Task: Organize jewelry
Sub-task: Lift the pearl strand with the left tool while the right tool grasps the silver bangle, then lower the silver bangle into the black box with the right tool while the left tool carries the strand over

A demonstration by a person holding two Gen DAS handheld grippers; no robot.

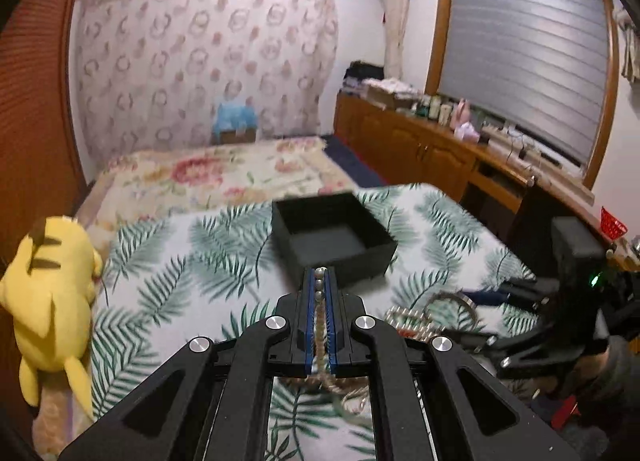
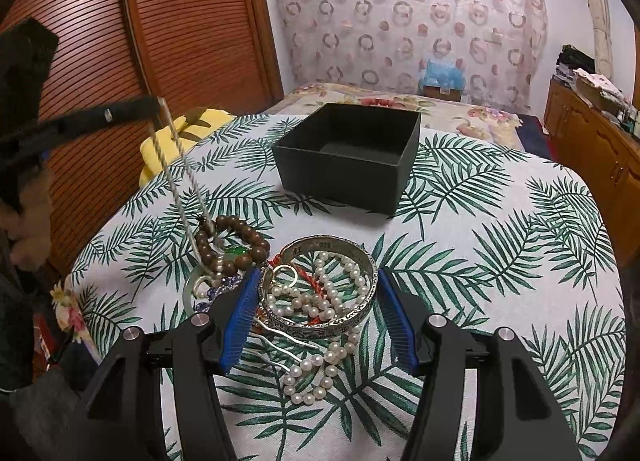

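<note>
An open black box [image 2: 348, 157] stands on the leaf-print table; it also shows in the left wrist view [image 1: 332, 237]. My left gripper [image 1: 320, 275] is shut on a twisted rope necklace [image 1: 320, 325] with beads at the tips. In the right wrist view that necklace [image 2: 176, 165] hangs taut from the left gripper [image 2: 152, 105] down to the jewelry pile. My right gripper [image 2: 316, 293] is open, its blue pads either side of a silver bangle [image 2: 320, 321]. A pearl strand [image 2: 316, 361], a brown bead bracelet [image 2: 236, 245] and a jade ring [image 2: 200, 285] lie there.
A yellow plush toy [image 1: 48, 301] sits at the table's left edge. A flowered bed [image 1: 224, 173] lies beyond the table. A wooden cabinet [image 1: 440, 153] with clutter runs along the right wall. A slatted wooden door [image 2: 140, 41] is on the left.
</note>
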